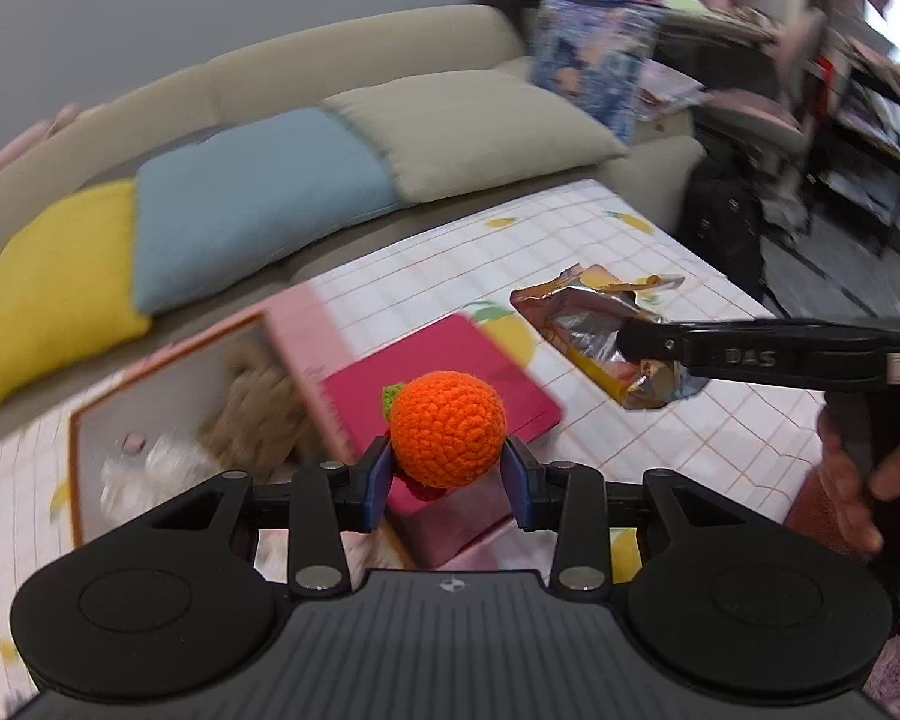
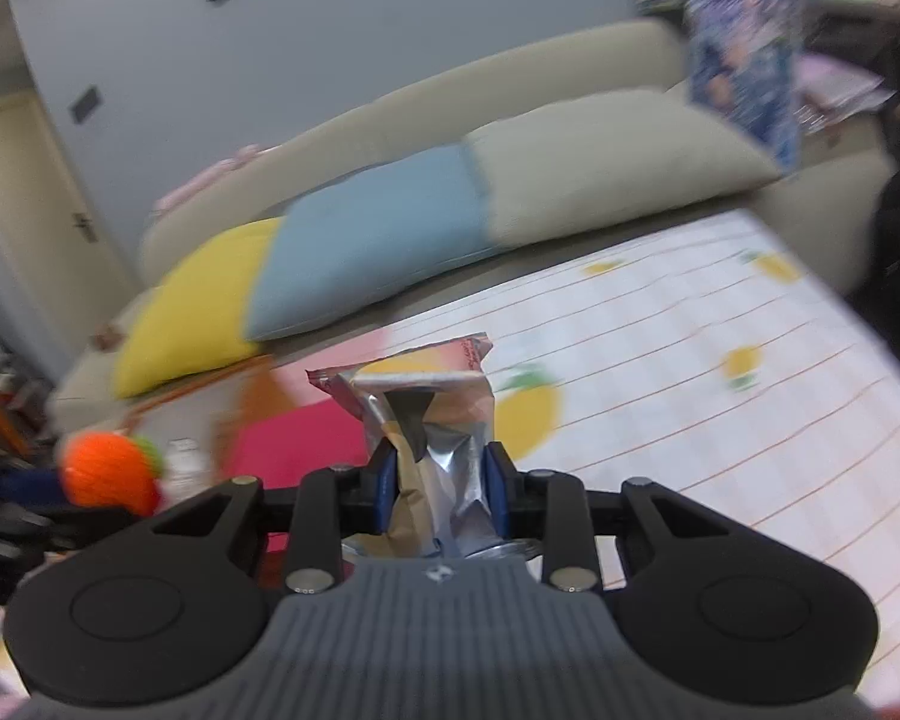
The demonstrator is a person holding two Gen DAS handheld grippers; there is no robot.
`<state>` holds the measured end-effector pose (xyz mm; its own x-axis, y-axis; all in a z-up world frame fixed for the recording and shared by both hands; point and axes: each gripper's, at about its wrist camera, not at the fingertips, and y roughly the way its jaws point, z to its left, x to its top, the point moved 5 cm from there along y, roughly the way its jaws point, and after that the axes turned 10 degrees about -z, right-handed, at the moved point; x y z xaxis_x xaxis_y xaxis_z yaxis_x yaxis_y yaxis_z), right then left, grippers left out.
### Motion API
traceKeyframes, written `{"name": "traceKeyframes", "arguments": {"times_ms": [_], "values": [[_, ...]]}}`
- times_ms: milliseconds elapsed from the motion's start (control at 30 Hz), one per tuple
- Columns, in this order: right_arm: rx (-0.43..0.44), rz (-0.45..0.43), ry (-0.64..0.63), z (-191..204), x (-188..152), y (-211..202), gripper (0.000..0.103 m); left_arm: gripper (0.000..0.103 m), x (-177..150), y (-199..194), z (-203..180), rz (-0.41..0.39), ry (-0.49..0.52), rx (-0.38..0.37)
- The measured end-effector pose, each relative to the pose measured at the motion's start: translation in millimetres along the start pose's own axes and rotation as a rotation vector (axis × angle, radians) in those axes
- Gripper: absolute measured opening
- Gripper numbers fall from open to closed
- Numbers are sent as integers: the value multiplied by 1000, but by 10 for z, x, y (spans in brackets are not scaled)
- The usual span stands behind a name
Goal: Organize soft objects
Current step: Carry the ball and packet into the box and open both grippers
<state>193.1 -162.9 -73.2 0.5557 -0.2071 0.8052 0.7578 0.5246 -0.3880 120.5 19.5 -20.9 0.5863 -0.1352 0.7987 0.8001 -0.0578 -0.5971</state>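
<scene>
The left gripper (image 1: 447, 474) holds a crocheted orange ball (image 1: 447, 429) between its blue fingers (image 1: 378, 480), which press on the ball's lower sides at the centre of the left wrist view. Below and behind it lie a magenta lid (image 1: 450, 372) and an open pink box (image 1: 210, 396) on the checked bench (image 1: 720, 438). The right gripper (image 2: 441, 489) pinches a crumpled foil wrapper (image 2: 426, 414), its fingers (image 2: 498, 486) narrow around the wrapper's lower part, which rises above them at the centre of the right wrist view.

Box (image 1: 168, 396) left of book (image 1: 450, 372) on tablecloth (image 1: 660, 450), cushions (image 1: 258, 204) behind
</scene>
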Motion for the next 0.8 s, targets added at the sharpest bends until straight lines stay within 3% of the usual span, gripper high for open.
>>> {"name": "traceKeyframes", "arguments": {"times_ms": [133,367,533,800], "values": [[106,57,27,427,-62,37,29,44,-121,-105,313,-12,-72,56],[206,165,-72,1253,-205,292,29,44,-344,-148,908,1,-206,175],[196,244,-166,1607,-324,596,30,44,-541,-88,1084,24,-249,195],[95,307,-345,1800,-486,977,30,44,-656,146,1212,55,-235,194]]}}
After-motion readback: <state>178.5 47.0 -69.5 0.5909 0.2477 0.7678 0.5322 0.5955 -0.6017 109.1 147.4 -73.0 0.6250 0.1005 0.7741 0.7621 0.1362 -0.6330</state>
